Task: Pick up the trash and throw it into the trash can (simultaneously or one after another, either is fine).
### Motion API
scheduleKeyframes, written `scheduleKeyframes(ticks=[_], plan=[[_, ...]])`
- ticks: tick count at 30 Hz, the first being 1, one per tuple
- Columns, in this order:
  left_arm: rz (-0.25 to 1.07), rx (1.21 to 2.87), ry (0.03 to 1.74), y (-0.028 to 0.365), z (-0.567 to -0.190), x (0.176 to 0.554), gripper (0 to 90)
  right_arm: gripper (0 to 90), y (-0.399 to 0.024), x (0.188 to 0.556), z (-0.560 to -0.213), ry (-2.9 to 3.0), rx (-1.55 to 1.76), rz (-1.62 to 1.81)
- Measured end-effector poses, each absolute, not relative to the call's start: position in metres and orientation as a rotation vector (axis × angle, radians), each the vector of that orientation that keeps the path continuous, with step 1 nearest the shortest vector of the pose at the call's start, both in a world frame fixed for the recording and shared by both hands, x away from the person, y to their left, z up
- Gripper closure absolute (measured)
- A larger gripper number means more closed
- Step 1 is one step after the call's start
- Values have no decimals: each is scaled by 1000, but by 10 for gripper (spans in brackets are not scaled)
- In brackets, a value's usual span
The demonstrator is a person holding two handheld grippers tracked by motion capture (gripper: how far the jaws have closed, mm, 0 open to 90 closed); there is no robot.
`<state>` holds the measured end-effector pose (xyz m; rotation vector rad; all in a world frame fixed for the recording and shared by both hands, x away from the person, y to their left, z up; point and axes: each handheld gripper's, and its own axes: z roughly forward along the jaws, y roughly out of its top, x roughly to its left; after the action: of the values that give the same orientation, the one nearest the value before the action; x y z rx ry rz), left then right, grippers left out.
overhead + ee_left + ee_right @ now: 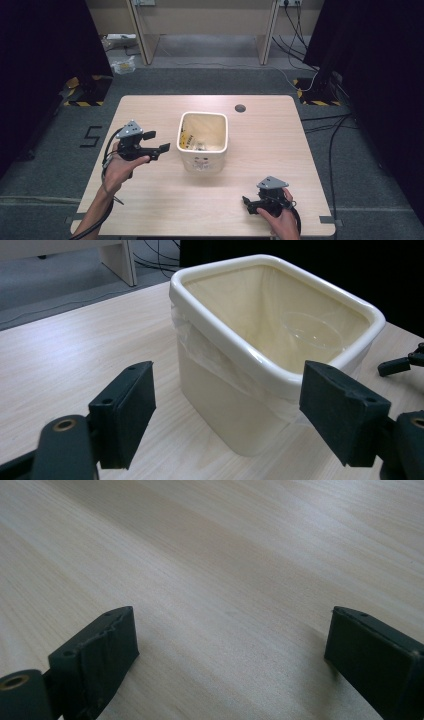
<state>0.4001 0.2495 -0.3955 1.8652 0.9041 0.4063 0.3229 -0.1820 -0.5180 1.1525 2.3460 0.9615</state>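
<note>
Bin: a cream bin (202, 142) stands upright near the middle of the table (260, 150). It is the thing the left gripper points at.
Bag: a thin see-through bag (200, 347) lines the bin. Its edge is folded over the rim and hangs down the outside wall.
Inside the bin: a clear plastic cup (311, 332) lies against the far inner wall. From the high view there are also some small scraps at the bottom, too small to name.
Left gripper: the left gripper (152, 141) is held up just beside the bin's left wall, not touching it. Its jaws are wide apart and hold nothing. In the left gripper view the near corner of the bin sits between the two jaws, a bit farther off.
Right gripper: the right gripper (246, 202) rests low at the near right part of the table, well apart from the bin. Its jaws are wide apart too, with bare wood between them.
Done so far: the bag looks to be in place and the rubbish looks to be in the bin.
Left to do: I think the bin or the bag edge has not been gripped yet. The left gripper would have to go a little closer and close on the rim.
Table around the bin: bare wood, with a small dark round hole (240, 108) near the far edge.
</note>
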Motion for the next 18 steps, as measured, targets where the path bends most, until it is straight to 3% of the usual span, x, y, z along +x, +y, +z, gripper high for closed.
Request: scheduleKeyframes(ticks=[18], plan=[[404,1883,907,254,-416,389,214,69,-182,323,-518,2345,1152,962]])
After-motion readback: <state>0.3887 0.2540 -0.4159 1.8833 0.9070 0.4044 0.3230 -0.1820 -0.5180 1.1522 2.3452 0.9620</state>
